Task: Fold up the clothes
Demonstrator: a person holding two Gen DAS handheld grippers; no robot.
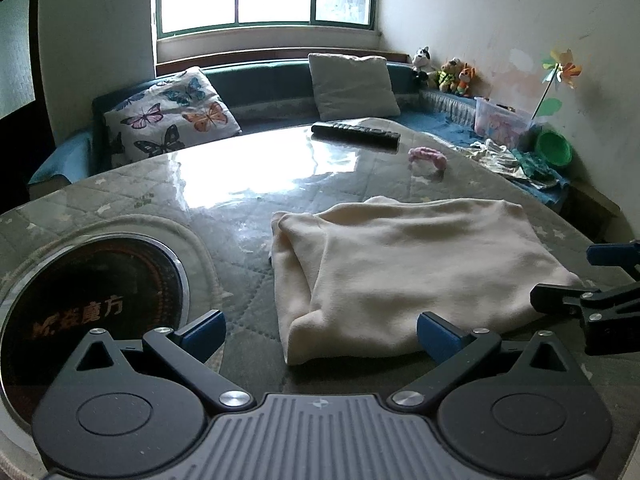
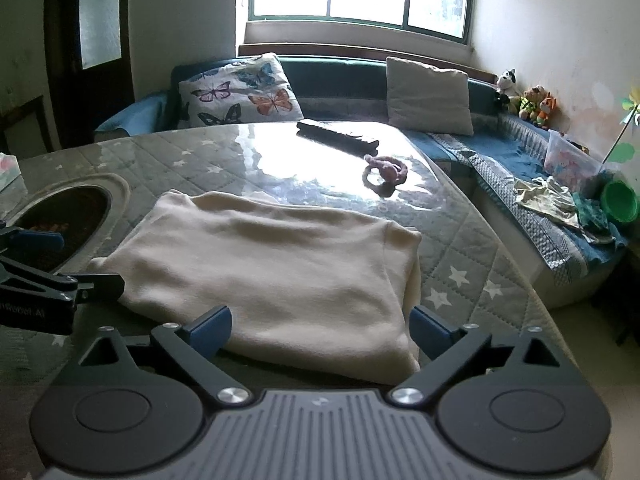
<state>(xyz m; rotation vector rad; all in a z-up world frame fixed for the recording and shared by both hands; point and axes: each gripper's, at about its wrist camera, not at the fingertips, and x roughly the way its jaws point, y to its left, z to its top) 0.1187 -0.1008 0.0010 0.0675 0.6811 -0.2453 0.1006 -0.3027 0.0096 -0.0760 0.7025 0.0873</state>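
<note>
Cream garment [image 1: 404, 268]: lies folded in a neat rectangle on table [image 1: 224, 184]. Left gripper [image 1: 320, 332], right gripper [image 2: 320, 326]: fingers wide apart, empty. Stage: final fold or mid-fold, undecidable.

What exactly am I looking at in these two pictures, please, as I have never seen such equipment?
A person holds a pair of hand-held tongs in each hand; no robot arm is involved. Each picture comes from a camera mounted on one pair, looking forward along its two fingers. The left tongs and right tongs are both open and hold nothing. Between them a cream garment, already folded, lies on a quilted table under a glossy cover. Farther off lie a remote control and a pink hair tie. A sofa with cushions stands behind.
</note>
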